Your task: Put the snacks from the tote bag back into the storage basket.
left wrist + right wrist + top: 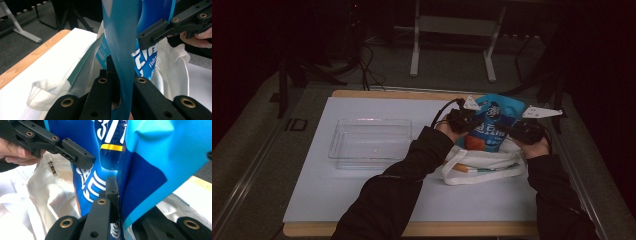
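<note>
Both claws are pinching the same thing: the left claw (pixel 460 120) is clamping one side edge of the blue snack bag (pixel 493 125), and the right claw (pixel 528 131) is clamping the opposite side. In the left gripper view, the pads are pressing together on a thin fold of the bag's light blue film (pixel 122 62), and in the right gripper view the black pads are squeezing the foil (pixel 140 177) just the same, so neither claw is standing spread.

The bag is sitting upright near the far right corner of the worktop (pixel 362 200), its lower end reaching down into the mouth of the white tote bag (pixel 484 165) that is lying just nearer the person. Whether the bottom is resting inside the tote or hanging clear of it cannot be told. An orange item (pixel 462 168) is poking out at the tote's near side.

Judging from how things lie, the work is looking like unpacking the tote into the clear plastic tray (pixel 371 141), which is sitting empty towards the left of the worktop, well apart from the tote. The grip on the snack bag is secured; lifting it free, carrying it across, setting it in the tray and releasing are all remaining, as is the orange item.
</note>
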Available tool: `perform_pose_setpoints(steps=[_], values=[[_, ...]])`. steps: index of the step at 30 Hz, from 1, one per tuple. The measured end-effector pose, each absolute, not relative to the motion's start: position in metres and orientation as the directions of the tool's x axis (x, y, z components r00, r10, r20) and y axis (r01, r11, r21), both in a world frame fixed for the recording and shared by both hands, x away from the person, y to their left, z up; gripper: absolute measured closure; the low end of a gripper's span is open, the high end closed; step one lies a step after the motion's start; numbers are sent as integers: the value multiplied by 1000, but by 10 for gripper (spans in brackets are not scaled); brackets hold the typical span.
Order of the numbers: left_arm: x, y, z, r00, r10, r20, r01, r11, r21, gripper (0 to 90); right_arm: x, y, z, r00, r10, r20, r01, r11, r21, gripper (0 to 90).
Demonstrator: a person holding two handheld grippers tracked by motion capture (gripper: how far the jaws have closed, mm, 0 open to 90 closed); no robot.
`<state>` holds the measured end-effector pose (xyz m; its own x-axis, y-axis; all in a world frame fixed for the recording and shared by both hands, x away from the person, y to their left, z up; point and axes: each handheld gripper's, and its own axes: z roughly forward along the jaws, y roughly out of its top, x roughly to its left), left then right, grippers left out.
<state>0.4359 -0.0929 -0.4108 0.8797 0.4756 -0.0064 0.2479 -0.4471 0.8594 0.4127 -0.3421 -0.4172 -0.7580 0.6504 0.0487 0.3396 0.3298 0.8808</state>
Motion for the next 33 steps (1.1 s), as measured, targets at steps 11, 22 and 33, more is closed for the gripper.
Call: perform_pose_setpoints(steps=[11,22,33], values=[[434,-93,-395,890,456,-1,229,-446,865,900,409,-344,-404,-762,646,41,326,328,887,880],[426,-89,-366,905,425,22,188,-446,875,900,400,-346,-372,-783,622,9,281,341,897,882],[416,-79,-334,925,376,42,139,-440,887,900,391,-345,-342,-807,590,-9,239,340,910,883]])
